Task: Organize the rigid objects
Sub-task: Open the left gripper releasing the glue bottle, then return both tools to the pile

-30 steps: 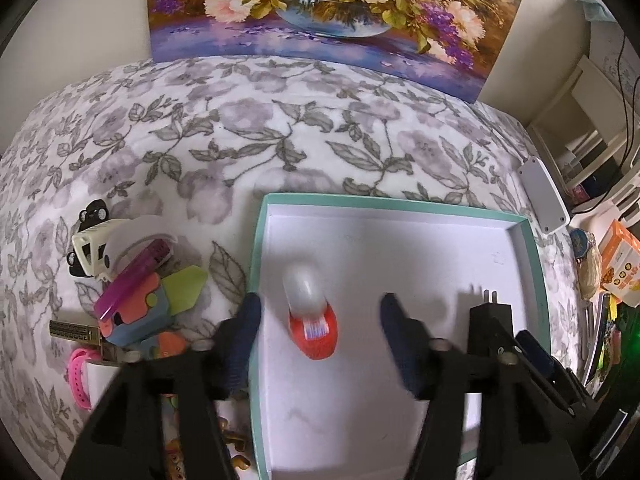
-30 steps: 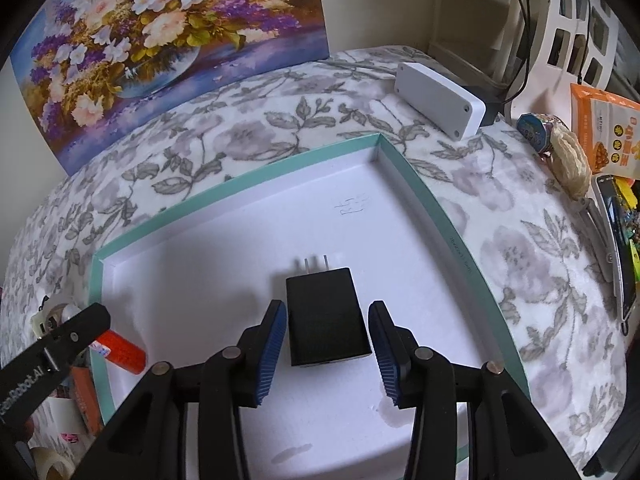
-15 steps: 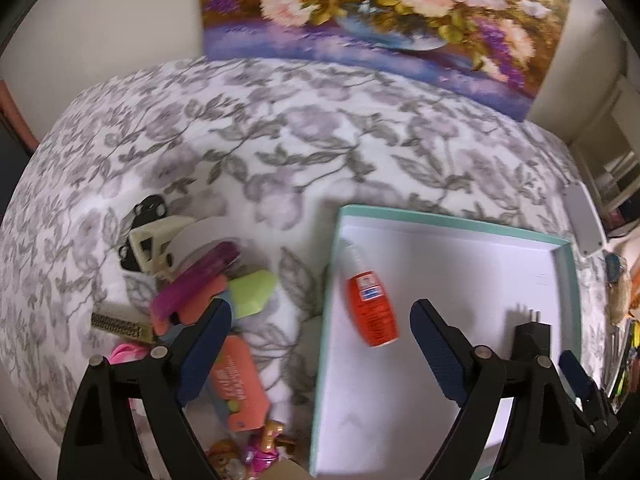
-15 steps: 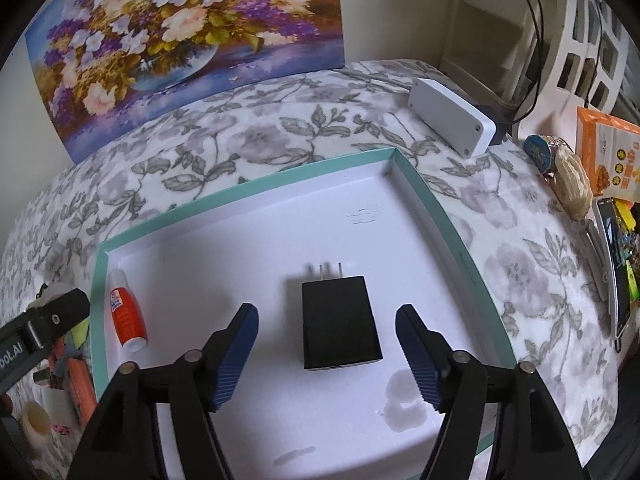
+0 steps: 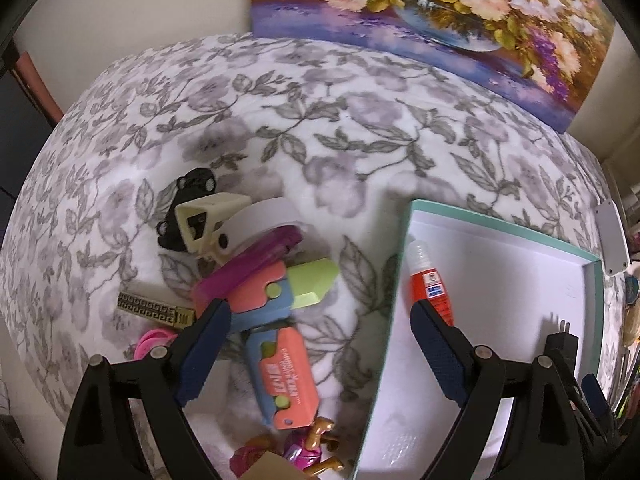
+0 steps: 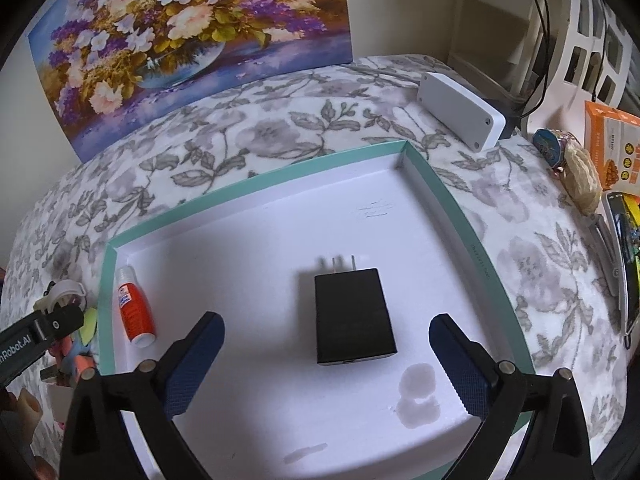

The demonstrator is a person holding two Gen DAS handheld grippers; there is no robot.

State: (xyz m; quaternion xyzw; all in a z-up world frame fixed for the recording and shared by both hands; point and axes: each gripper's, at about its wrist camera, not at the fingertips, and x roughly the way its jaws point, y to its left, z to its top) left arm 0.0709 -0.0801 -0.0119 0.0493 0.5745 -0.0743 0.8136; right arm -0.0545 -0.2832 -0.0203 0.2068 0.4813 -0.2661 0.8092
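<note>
A white tray with a teal rim [image 5: 394, 292] [image 6: 452, 200] lies on the flowered cloth. An orange glue bottle [image 5: 430, 286] [image 6: 134, 310] lies inside along its left wall. A black plug adapter [image 6: 352, 316] [image 5: 562, 340] lies in the tray's middle. My left gripper [image 5: 320, 340] is open and empty, above the cloth at the tray's left edge, next to a pile of small items: a coral and blue toy [image 5: 280, 364], a purple case [image 5: 244, 272], a green piece [image 5: 314, 284], a cream toy car [image 5: 204, 220]. My right gripper [image 6: 326, 344] is open and empty, just behind the adapter.
A flower painting [image 6: 192, 36] leans on the back wall. A white box [image 6: 460, 116], snack packets [image 6: 612, 148] and a phone [image 6: 628, 256] lie to the tray's right. A gold comb [image 5: 156, 312], a pink ring [image 5: 154, 340] and a figurine [image 5: 308, 446] lie near the pile.
My left gripper has let go of the glue bottle, opened wide and moved left toward the pile. My right gripper has opened wide off the adapter and pulled back a little.
</note>
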